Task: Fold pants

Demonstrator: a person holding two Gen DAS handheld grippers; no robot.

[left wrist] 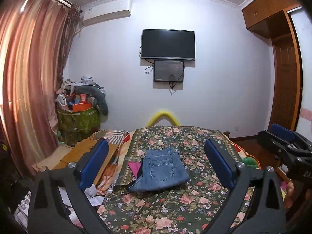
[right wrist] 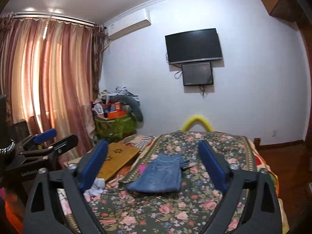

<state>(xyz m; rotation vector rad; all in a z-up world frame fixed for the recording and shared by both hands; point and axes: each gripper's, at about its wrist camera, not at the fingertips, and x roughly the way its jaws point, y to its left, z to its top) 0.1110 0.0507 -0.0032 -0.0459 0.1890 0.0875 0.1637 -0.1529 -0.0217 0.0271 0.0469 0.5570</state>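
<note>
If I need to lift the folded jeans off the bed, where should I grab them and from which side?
Take the jeans at the thick near fold edge, coming in low from the front. That edge faces both open grippers, left and right, and bundles all layers, so the stack should stay folded. The far waistband end looks looser.

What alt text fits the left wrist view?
A pair of blue jeans lies folded into a compact stack on a floral bedspread, framed by the wide-open, empty left claw. The right claw pokes in at the right edge, clear of the jeans. Behind, a dark TV hangs on the white wall beside pink curtains.
</note>
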